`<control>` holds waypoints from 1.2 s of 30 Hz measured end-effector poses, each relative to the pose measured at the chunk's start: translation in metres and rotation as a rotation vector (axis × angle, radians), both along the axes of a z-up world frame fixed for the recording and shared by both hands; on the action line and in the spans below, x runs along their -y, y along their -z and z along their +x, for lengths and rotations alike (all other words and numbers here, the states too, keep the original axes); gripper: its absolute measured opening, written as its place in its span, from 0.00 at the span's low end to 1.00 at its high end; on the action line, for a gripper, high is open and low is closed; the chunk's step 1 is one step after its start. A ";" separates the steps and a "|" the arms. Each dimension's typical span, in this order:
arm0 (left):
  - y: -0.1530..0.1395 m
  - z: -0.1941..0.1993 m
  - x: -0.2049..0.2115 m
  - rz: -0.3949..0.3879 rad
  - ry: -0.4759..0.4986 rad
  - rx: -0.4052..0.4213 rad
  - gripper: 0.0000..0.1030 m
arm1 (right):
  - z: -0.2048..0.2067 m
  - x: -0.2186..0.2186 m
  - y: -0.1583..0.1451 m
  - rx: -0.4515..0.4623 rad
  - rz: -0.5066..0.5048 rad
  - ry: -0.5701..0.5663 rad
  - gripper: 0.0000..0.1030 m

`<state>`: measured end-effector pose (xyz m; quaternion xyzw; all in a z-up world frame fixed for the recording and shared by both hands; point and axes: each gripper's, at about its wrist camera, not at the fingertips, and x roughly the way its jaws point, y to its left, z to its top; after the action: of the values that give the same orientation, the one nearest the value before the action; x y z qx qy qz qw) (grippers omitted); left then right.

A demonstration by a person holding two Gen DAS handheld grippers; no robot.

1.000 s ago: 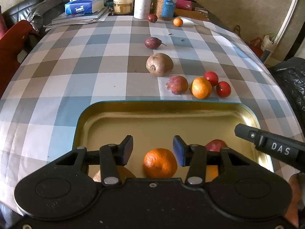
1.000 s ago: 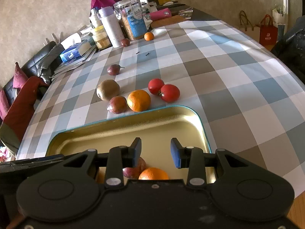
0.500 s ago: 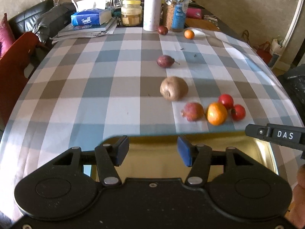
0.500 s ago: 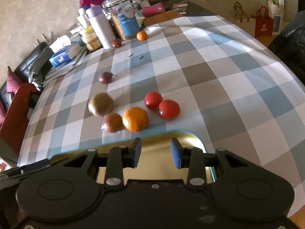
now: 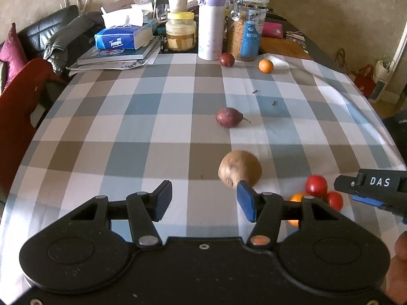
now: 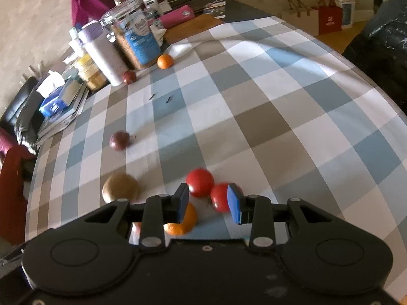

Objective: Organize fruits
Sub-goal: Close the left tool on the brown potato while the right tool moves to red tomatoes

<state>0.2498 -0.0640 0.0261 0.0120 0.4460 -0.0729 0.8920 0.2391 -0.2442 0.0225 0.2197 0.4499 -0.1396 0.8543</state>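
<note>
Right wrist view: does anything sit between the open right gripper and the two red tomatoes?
Nothing visible does. The right gripper is empty, and the two round red tomatoes lie just beyond its fingertips on the checked tablecloth. The orange sits nearer, under the left finger.

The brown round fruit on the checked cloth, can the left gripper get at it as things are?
Probably yes: the left gripper is open and empty, the brown round fruit lies just ahead, slightly right, nothing between.

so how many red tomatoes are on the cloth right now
2, touching each other: one red tomato just beyond the right gripper's fingertips, the other tomato between them. More could be hidden behind the grippers.
</note>
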 end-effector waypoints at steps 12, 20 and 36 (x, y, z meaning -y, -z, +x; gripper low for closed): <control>0.019 0.032 0.018 -0.053 -0.010 -0.015 0.60 | 0.036 0.010 0.025 -0.047 0.006 0.152 0.36; 0.027 0.045 0.023 -0.102 -0.007 0.033 0.60 | 0.041 0.021 0.040 -0.024 0.032 0.227 0.36; 0.039 0.042 0.027 -0.065 0.093 0.031 0.65 | 0.035 0.023 0.039 -0.008 0.009 0.245 0.36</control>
<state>0.2919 -0.0914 -0.0129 0.0048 0.4286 -0.1288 0.8943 0.2740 -0.2669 -0.0167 0.2765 0.4236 -0.2419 0.8280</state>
